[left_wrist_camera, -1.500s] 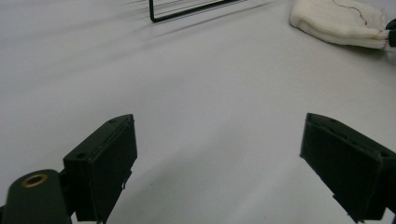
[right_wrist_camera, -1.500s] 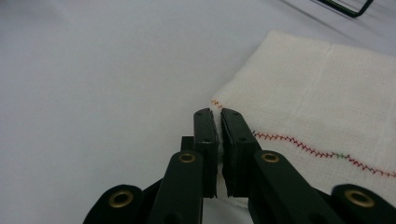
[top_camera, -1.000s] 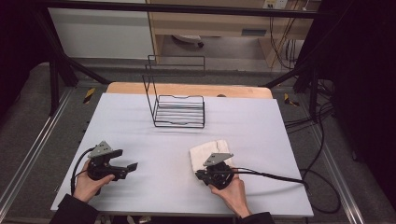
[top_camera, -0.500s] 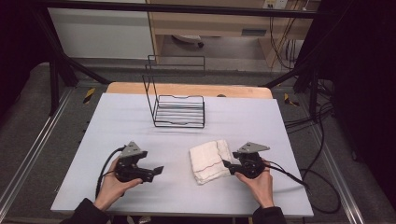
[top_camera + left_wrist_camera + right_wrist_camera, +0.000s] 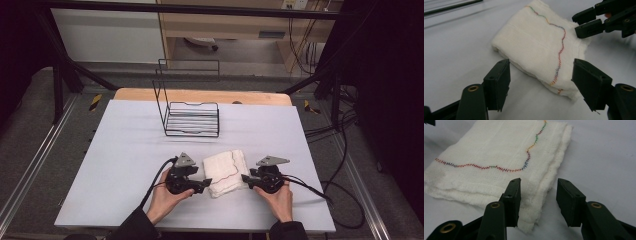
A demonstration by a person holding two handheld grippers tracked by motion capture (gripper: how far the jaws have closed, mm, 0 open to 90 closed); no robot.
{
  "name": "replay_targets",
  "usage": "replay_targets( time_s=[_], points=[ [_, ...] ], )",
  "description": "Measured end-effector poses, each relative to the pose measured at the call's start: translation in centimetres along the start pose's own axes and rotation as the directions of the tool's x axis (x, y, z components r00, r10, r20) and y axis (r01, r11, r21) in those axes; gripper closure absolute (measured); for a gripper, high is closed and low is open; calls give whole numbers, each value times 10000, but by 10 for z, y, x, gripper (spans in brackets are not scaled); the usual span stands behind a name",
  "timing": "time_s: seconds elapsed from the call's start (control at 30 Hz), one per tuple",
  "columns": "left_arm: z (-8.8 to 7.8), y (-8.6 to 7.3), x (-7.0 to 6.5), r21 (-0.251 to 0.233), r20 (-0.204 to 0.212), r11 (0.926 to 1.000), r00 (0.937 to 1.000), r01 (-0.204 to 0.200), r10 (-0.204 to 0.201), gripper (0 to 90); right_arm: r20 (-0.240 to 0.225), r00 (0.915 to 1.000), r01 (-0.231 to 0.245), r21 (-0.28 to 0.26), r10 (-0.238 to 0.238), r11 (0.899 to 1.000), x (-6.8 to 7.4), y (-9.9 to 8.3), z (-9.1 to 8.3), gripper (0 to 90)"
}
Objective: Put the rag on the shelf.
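Items hidden or cut off, as I see them:

- Folded white cloth [image 5: 499,160]: in my right gripper view its far and left edges run off the picture; one jaw covers part of its near corner.
- Cloth layers: count too fine to tell.
- My forearms: cut by the high view's bottom edge.
- Wire rack [image 5: 192,117]: too small to tell its bar count.

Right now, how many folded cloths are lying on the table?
1. The cloth lies at the near middle of the table, between the left gripper and the right gripper, in front of the wire rack. Nothing seems hidden.
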State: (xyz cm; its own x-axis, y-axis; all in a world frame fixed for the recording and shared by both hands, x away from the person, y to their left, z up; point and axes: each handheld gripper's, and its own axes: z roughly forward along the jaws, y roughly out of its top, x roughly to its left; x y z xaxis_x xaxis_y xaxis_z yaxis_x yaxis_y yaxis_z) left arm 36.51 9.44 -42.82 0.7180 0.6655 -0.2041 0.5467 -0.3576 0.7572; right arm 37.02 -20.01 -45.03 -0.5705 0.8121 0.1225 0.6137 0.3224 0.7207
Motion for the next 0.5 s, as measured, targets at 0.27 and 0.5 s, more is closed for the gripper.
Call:
replay_targets(
  time_s=[0.27, 0.5],
  points=[
    [19, -10, -13, 669, -214, 9974, 9994, -265, 280, 428, -386, 9988, -286, 126, 290, 9995, 1, -1, 2, 678],
    [25, -15, -17, 803, -86, 9967, 9999, 90, -83, 568, -566, 9963, -635, 249, 648, 9977, 2, 0, 2, 755]
  ],
)
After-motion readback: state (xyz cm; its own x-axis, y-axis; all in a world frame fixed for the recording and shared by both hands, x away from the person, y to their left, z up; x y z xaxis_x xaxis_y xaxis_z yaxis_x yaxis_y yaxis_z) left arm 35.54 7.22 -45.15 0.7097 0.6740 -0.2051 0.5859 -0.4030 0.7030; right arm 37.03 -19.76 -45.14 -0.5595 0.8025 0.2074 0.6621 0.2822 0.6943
